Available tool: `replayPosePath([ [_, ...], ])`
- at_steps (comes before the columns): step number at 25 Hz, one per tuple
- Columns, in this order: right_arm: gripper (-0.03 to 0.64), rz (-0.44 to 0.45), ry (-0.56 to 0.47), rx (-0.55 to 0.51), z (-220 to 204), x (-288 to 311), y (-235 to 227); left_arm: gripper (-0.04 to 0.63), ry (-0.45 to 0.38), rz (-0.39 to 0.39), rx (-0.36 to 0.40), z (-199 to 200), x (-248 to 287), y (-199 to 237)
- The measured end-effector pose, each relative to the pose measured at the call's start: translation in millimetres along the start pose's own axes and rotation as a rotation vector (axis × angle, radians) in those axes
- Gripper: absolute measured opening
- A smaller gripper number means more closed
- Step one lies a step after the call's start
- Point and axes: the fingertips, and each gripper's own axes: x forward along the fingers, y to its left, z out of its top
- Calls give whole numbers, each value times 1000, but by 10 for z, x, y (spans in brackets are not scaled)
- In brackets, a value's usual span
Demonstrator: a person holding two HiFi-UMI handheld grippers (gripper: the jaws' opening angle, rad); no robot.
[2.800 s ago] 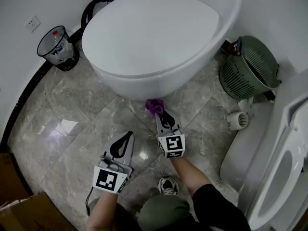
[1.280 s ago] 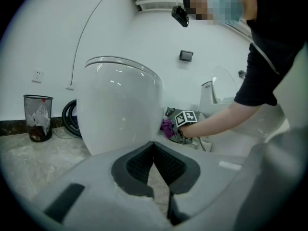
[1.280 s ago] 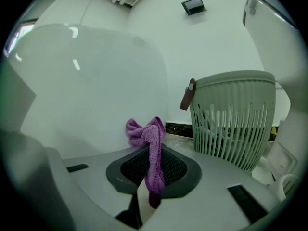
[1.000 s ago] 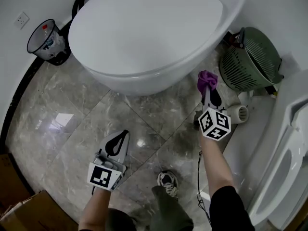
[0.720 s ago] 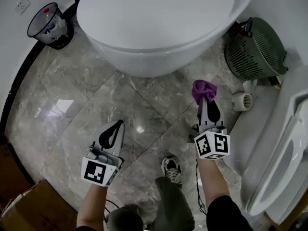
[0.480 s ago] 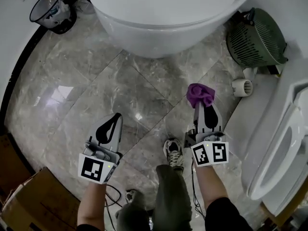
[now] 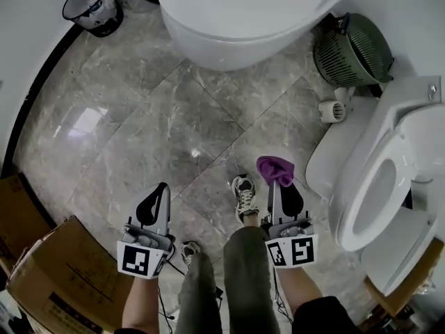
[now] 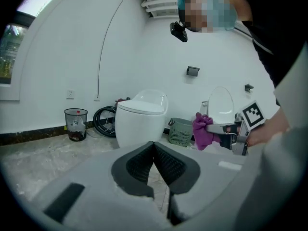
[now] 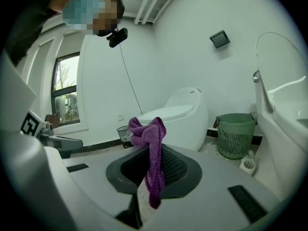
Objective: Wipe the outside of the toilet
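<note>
A round white toilet (image 7: 243, 9) with its lid down stands at the top of the head view, far ahead of both grippers; it also shows as the white toilet (image 8: 140, 121) and the white toilet (image 9: 180, 117) in the gripper views. My right gripper (image 7: 279, 184) is shut on a purple cloth (image 7: 275, 169), which bunches above the jaws and hangs between them as the purple cloth (image 9: 151, 153). My left gripper (image 7: 157, 197) is shut with nothing in it, held low at the left over the marble floor (image 7: 139, 131).
A second toilet (image 7: 379, 186) with raised lid stands close at the right. A green basket (image 7: 351, 47) and a small white brush holder (image 7: 329, 110) lie between the toilets. A wire bin (image 7: 94, 5) sits top left, a cardboard box (image 7: 49, 270) bottom left.
The right gripper left the round toilet's base with the cloth, swung right and drew back. The view pulled away from the toilet; the second toilet and box came into sight.
</note>
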Motion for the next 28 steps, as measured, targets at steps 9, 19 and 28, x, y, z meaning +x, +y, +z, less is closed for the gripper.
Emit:
replayPosePath([
  [9,55,2,66,41,1053,-649,480,-1,-27,13,-19,1205,-715,-235],
  [19,55,55,20,62,2415,-955,875,0,-28,-23,-29,2358,-1367,-809],
  [28,55,140,-15,15,3511,-1329,1189,0,-77,26,14,3435,-1935,-1037],
])
